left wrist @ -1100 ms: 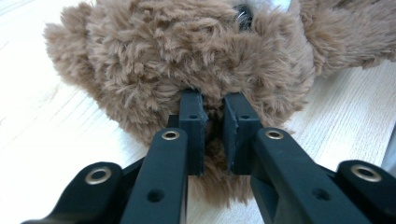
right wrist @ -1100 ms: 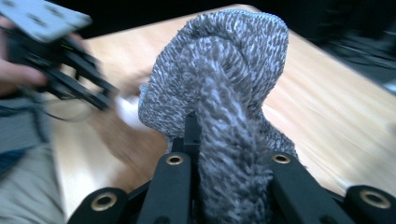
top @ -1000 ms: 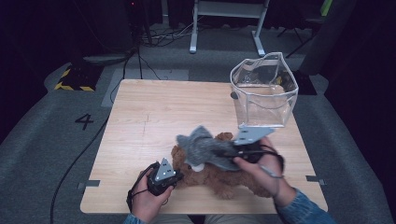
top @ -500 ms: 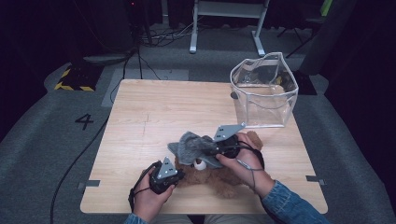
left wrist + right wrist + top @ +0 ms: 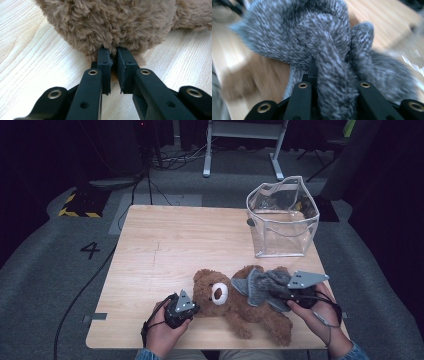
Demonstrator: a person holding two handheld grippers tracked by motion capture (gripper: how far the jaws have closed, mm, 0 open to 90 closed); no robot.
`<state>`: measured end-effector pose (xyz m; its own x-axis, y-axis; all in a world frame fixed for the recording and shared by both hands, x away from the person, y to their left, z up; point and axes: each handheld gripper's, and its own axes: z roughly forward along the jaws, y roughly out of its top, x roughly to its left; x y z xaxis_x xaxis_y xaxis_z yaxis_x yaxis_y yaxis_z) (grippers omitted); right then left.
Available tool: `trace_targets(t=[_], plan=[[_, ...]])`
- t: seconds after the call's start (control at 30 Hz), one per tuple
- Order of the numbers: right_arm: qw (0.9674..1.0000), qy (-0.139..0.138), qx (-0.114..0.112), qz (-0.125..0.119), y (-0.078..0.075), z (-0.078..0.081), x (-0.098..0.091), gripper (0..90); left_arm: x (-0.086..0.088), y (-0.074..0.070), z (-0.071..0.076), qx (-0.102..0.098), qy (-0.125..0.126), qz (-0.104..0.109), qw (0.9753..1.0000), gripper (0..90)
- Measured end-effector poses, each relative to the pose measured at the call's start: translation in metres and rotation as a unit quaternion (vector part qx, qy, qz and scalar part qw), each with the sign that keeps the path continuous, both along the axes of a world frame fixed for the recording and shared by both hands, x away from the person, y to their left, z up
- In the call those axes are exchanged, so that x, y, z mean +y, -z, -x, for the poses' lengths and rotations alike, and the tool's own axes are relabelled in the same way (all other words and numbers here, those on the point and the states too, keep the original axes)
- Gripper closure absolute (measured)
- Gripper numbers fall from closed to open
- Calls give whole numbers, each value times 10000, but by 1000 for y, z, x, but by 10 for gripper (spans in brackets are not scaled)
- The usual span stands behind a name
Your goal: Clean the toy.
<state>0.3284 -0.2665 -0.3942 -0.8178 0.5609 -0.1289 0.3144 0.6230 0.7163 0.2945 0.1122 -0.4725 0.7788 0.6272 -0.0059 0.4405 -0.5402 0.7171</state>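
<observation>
High view: you've got the teddy bear [image 5: 240,302] lying on its back near the front edge of the counter [image 5: 165,245], head toward your left hand, legs toward your right.
Left tool [image 5: 192,309]: jaws pinched nearly together on a tuft of the bear's brown fur [image 5: 112,30], low on the head; the left gripper view shows the pads [image 5: 103,65] buried in the plush.
Right tool [image 5: 290,296]: clamped on the grey knit garment [image 5: 262,287], a thick fold of it [image 5: 334,82] running down between the jaws.
Garment spot: bunched over the bear's body, touching it, just left of your right hand.
In the way: clear plastic bag [image 5: 282,220] stands upright at the far right of the counter, mouth open, well apart from the bear.
Open room: the whole left and middle of the counter behind the bear is bare wood.
Edges: the bear's feet sit close to the front edge, and your right hand is near the right-hand corner.
Around: grey floor with a painted 4 [image 5: 90,250], cables [image 5: 75,300] trailing off to the left.
</observation>
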Motion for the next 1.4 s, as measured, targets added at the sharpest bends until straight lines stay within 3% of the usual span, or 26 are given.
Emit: trace_targets(t=[0.13,0.23,0.3,0.37,0.43,0.53,0.6,0.67,0.7,0.73,0.8,0.87,0.93,1.03,1.07,1.27,1.4], plan=[[9990,221,335,176,23,1,-28,765,0,-1,0,-10,-17,49,10000,790],[9976,250,556,336,42,0,-36,766,2,-3,-1,-61,-31,78,9999,779],[9952,344,652,650,57,-4,-40,766,2,-3,0,-2,-55,192,9998,767],[9939,450,626,791,63,-8,-46,766,4,-4,1,-12,-51,195,9998,747],[9924,727,509,856,61,-13,-58,764,6,-5,1,-57,-62,209,9997,722],[9853,1358,373,964,53,-19,-81,747,9,-8,3,-25,-177,406,9990,664],[9788,1786,304,951,48,-22,-96,740,13,-11,4,-73,-239,465,9986,640],[9753,2054,302,752,44,-23,-107,713,18,-14,4,-107,-282,588,9978,597],[9737,2157,327,656,44,-23,-110,669,20,-16,5,-124,-330,633,9974,576],[9716,2266,321,595,47,-25,-113,569,21,-17,5,-114,-376,694,9968,554],[9707,2329,390,441,53,-27,-115,428,25,-19,5,-154,-433,692,9965,519],[9716,2315,420,236,55,-28,-118,368,28,-20,5,-169,-484,697,9962,471],[9725,2311,289,23,50,-25,-119,309,30,-21,5,-178,-513,712,9960,436],[9751,2207,155,-180,40,-21,-119,303,33,-23,5,-185,-544,716,9958,398],[9767,2121,92,-318,35,-18,-116,304,33,-24,5,-185,-517,700,9960,393],[9869,1509,-142,-558,10,-1,-92,315,29,-31,2,-258,-517,746,9955,349],[9906,1149,-246,-708,-4,7,-72,322,24,-31,0,-231,-417,753,9960,337]])
